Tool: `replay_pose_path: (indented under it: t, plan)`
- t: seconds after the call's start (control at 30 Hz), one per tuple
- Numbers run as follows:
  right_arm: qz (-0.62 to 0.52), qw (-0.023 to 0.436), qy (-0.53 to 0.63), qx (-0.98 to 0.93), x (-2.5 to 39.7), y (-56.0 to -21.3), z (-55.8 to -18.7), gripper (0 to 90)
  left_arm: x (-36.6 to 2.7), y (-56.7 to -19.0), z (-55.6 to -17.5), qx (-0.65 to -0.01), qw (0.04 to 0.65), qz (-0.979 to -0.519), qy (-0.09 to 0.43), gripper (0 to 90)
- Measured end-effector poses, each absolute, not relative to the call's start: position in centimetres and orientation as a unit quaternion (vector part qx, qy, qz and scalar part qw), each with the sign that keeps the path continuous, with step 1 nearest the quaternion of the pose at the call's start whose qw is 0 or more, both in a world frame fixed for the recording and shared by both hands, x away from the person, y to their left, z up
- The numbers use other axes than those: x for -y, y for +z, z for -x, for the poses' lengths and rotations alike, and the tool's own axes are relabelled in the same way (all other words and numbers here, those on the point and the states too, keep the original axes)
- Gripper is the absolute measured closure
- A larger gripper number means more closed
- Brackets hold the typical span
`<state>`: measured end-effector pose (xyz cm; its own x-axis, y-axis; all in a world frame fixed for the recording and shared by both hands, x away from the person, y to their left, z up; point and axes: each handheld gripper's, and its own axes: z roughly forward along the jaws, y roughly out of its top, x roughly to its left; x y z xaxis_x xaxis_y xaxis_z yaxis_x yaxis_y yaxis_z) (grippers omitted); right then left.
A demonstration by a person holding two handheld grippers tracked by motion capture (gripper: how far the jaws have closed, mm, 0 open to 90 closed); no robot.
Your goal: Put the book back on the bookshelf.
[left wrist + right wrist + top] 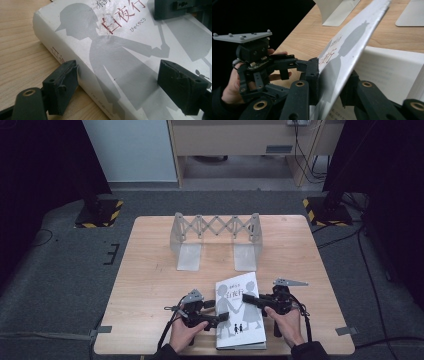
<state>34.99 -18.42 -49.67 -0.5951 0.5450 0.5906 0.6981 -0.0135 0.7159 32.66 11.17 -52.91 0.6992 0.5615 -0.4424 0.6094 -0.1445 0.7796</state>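
Observation:
A thick white book point(247, 330) with grey silhouettes and red title characters lies at the table's near edge. My right gripper point(248, 300) reaches in from the right and is shut on the book's front cover point(352, 50), which is tilted up off the white pages point(392, 72). My left gripper point(224, 318) comes in from the left and is open. In the left gripper view the book point(112, 62) fills the space between its jaws: one jaw stands beside the spine, the other over the cover. The left gripper point(287, 67) and its hand also appear in the right gripper view.
A grey scissor-style expanding book rack point(215, 227) with two flat base plates point(189, 256) stands at the table's far middle. Bare wood lies between rack and book. Two stand bases with yellow-black tape point(100, 212) sit on the floor beyond the table point(150, 285).

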Motion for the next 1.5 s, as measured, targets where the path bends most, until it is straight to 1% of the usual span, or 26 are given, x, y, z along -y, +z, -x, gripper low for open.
replay_pose_path:
  t: [0.27,0.53,0.93,1.2,1.4,1.5]
  plan:
    - [0.436,0.076,-0.568,0.693,18.5,-49.0,-34.8,74.7,-11.2,-52.9,-32.7,-0.388,0.534,-0.751,-0.028,13.0]
    - [0.405,0.076,-0.595,0.69,19.0,-47.6,-34.4,75.1,-11.0,-52.8,-32.7,-0.383,0.547,-0.743,-0.042,7.4]
    - [0.364,0.071,-0.615,0.696,19.2,-46.6,-34.0,75.0,-10.5,-53.5,-32.7,-0.368,0.573,-0.729,-0.066,0.0]
    - [0.342,0.085,-0.621,0.7,19.1,-46.4,-34.0,75.0,-10.4,-53.8,-33.1,-0.347,0.58,-0.73,-0.099,0.0]
    - [0.348,0.09,-0.615,0.702,19.4,-47.1,-34.5,74.9,-10.2,-53.9,-33.1,-0.357,0.573,-0.731,-0.099,0.0]
    - [0.354,0.09,-0.609,0.704,19.6,-47.5,-34.8,74.8,-10.2,-54.1,-33.2,-0.361,0.568,-0.732,-0.107,0.4]
